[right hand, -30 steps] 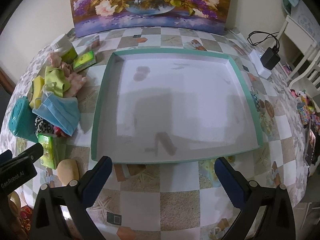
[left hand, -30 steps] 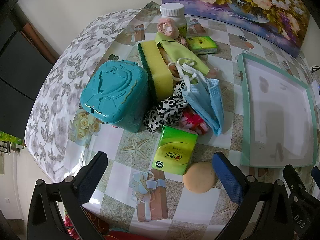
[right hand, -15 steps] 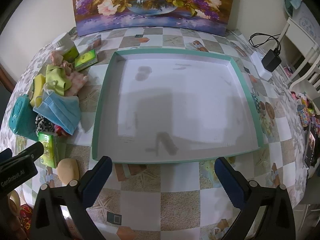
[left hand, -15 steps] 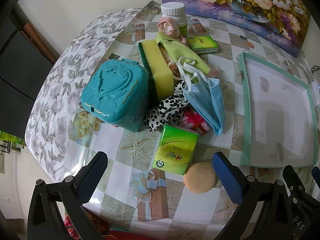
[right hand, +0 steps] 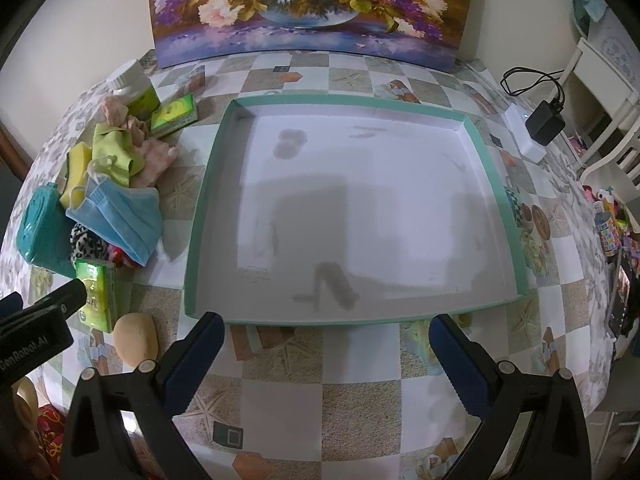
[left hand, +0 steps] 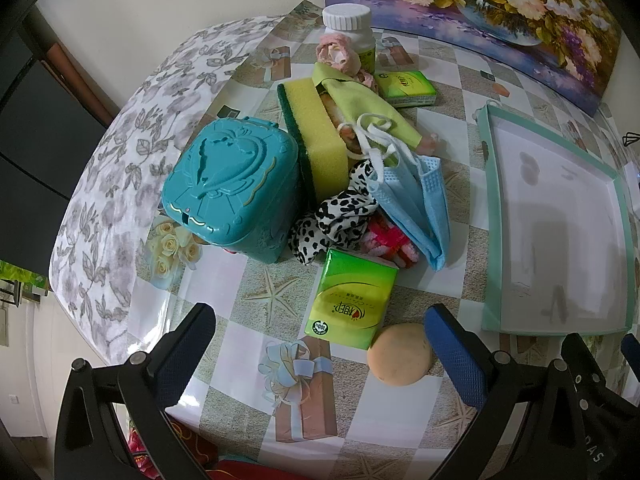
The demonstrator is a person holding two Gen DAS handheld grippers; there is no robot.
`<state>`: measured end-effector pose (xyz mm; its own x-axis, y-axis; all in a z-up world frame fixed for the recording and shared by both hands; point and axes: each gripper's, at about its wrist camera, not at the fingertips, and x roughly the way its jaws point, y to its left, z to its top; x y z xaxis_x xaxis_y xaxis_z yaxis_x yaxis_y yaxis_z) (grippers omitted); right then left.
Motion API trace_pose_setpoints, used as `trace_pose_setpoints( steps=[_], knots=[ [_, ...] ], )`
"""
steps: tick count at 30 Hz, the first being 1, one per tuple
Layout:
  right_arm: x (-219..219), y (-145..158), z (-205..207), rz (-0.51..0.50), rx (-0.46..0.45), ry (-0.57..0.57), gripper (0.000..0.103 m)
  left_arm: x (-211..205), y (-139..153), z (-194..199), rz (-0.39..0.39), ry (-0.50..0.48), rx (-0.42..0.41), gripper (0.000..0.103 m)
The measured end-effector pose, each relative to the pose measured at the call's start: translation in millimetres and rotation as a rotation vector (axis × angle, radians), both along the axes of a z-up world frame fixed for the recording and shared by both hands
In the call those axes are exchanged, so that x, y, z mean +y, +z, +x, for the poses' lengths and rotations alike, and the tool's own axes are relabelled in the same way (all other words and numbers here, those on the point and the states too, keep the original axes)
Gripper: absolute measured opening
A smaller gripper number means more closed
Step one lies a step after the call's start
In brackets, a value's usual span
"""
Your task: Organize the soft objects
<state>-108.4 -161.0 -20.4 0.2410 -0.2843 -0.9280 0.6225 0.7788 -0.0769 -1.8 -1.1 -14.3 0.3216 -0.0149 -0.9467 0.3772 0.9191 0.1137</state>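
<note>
1. Seen only from the left wrist: the teal case (left hand: 230, 192) in full, the spotted cloth (left hand: 340, 216) and the pink-red fluffy bits (left hand: 390, 242) under the blue mask (left hand: 416, 200).
2. Seen only from the right wrist: the whole white tray (right hand: 212, 208), a black charger (right hand: 544, 122) with its white block well off to the right, and cluttered shelves at the far right edge.
3. Left tongs (left hand: 320, 330) spread wide, holding nothing; a green tissue pack (left hand: 352, 300) just ahead between the fingers, a round tan sponge (left hand: 400, 354) just inside the right finger.
4. Beyond the pack, the soft heap: yellow sponge (left hand: 320, 136), lime cloth (left hand: 360, 100), mask, spotted cloth, pink cloth (left hand: 336, 52) near the white-capped bottle (left hand: 348, 20).
5. Right tongs (right hand: 326, 346) also spread wide and empty, hovering just short of the tray's near rim; heap off to their left, tray straight ahead.
6. Counted: two tissue packs, the second (left hand: 406, 86) farther back; two sponges, one mask, one tray, one case, one bottle.
7. Flower painting (right hand: 304, 4) leaning at the back of the checked table (right hand: 360, 404).
</note>
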Motion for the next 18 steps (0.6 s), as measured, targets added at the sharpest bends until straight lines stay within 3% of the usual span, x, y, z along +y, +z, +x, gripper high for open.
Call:
trace_pose_setpoints(
  steps=[12,18],
  knots=[
    [2,-2,2,-0.002,0.012,0.01,0.103,8,-1,4,-0.03,0.015,0.021,0.103],
    [17,1,8,0.043,-0.019,0.072,0.103,47,-1,31,-0.081,0.165,0.042,0.103]
  ],
)
